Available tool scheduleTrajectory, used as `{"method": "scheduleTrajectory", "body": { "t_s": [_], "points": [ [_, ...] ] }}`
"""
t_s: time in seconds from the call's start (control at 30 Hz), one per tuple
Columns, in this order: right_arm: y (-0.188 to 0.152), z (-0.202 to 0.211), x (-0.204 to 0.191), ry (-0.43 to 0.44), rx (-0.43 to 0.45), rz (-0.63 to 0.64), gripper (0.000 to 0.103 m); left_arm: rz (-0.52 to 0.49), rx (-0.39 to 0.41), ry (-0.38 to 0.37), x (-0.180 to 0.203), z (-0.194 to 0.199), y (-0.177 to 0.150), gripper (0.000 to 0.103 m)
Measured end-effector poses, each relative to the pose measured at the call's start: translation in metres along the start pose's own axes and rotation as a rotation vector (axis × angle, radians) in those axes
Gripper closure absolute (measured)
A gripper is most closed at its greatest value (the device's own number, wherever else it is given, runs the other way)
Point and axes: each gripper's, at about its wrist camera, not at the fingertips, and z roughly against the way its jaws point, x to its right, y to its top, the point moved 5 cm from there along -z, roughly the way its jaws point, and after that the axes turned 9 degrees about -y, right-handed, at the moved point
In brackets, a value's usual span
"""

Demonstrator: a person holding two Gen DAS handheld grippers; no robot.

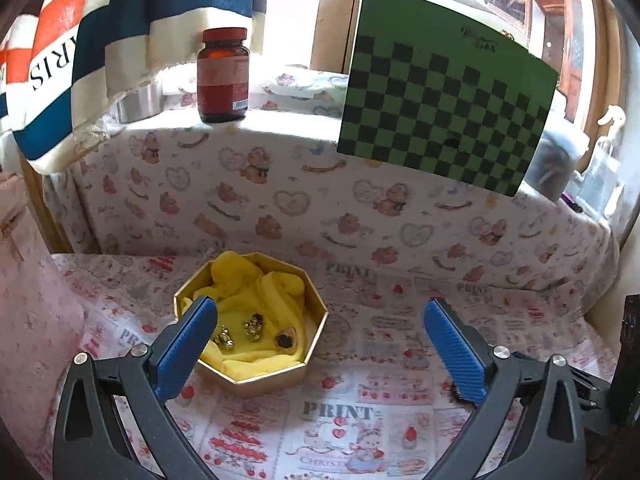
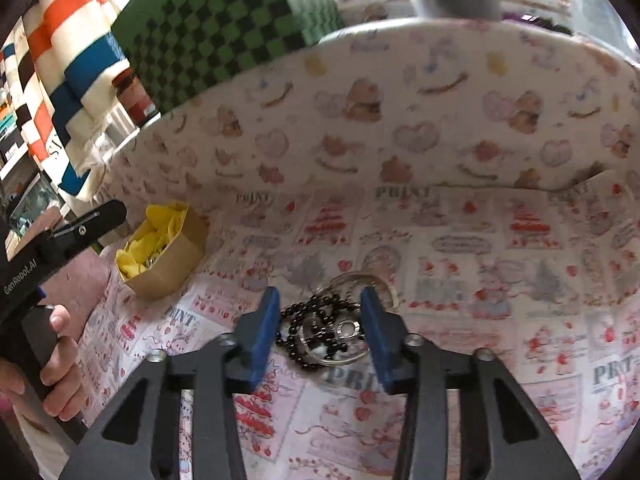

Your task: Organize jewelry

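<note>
A gold octagonal box (image 1: 276,376) lined with yellow cloth holds several small gold and dark jewelry pieces (image 1: 254,326). My left gripper (image 1: 320,316) is open wide and empty, its left finger over the box's near left rim. In the right wrist view the box (image 2: 172,264) sits far left. A black bead chain (image 2: 316,328) lies tangled with silver rings (image 2: 352,330) on the printed cloth. My right gripper (image 2: 318,304) is open, low over the cloth, its blue pads on either side of the chain pile without closing on it.
A brown pill bottle (image 1: 223,74) and a metal cup (image 1: 138,102) stand on the raised ledge behind. A green checkered board (image 1: 444,108) leans at the back right. A striped cloth (image 1: 80,60) hangs at the left. The left hand-held gripper (image 2: 48,248) shows at the left edge.
</note>
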Motion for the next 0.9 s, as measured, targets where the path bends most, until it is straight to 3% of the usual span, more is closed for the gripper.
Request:
{"method": "scheduleTrajectory", "body": {
  "t_s": [0.13,0.2,0.33,0.37,0.5,0.6,0.7,0.9],
  "points": [
    [-0.004,-0.011,-0.01,-0.031,-0.018,0.046,0.077,-0.017,0.003,-0.004,0.004,0.002,-0.001,0.001],
    [-0.006,-0.011,-0.013,-0.06,-0.001,0.074,0.098,-0.023,0.01,-0.01,0.007,0.005,-0.001,0.001],
    [0.002,0.013,-0.012,-0.057,0.099,0.056,0.098,-0.024,0.03,-0.027,0.01,0.012,0.002,0.001],
    [0.007,0.023,-0.01,-0.034,0.134,0.036,0.103,-0.022,0.036,-0.033,0.01,0.014,0.002,0.001],
    [0.019,0.061,0.0,0.053,0.249,-0.037,0.102,-0.024,0.041,-0.053,0.012,0.017,0.003,0.001],
    [0.023,0.079,0.002,0.07,0.293,-0.044,0.102,-0.035,0.037,-0.05,0.014,0.016,0.002,0.001],
    [0.021,0.073,0.001,0.021,0.262,-0.012,0.102,-0.045,0.04,-0.027,0.014,0.015,0.001,0.001],
    [0.005,0.022,-0.002,-0.027,0.098,0.046,0.101,-0.016,0.037,-0.025,0.008,0.013,0.002,0.001]
  ]
}}
